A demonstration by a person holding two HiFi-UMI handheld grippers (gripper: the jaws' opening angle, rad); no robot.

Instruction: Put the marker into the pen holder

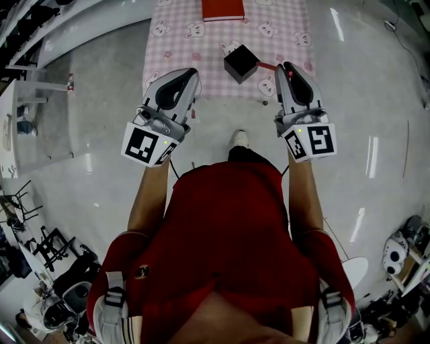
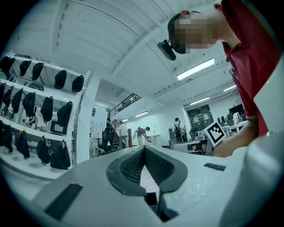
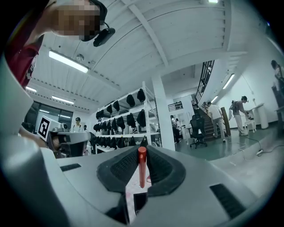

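In the head view a black cube pen holder [image 1: 240, 62] stands on the pink checked tablecloth [image 1: 181, 40] near its front edge. My right gripper [image 1: 286, 67] is just right of the holder, shut on a red marker [image 1: 267, 66] whose end pokes out toward it. Seen from the right gripper view, the marker [image 3: 142, 167] stands upright between the jaws of the right gripper [image 3: 143, 146]. My left gripper [image 1: 191, 72] hovers at the cloth's front edge, left of the holder. In the left gripper view its tips [image 2: 144, 148] meet with nothing between them.
A red book [image 1: 223, 9] lies at the far side of the cloth. The table stands on a shiny grey floor [image 1: 363, 101]. A person's shoe [image 1: 240, 139] shows below the table edge. Both gripper views tilt up at shelves with dark bags [image 2: 44, 111] and distant people.
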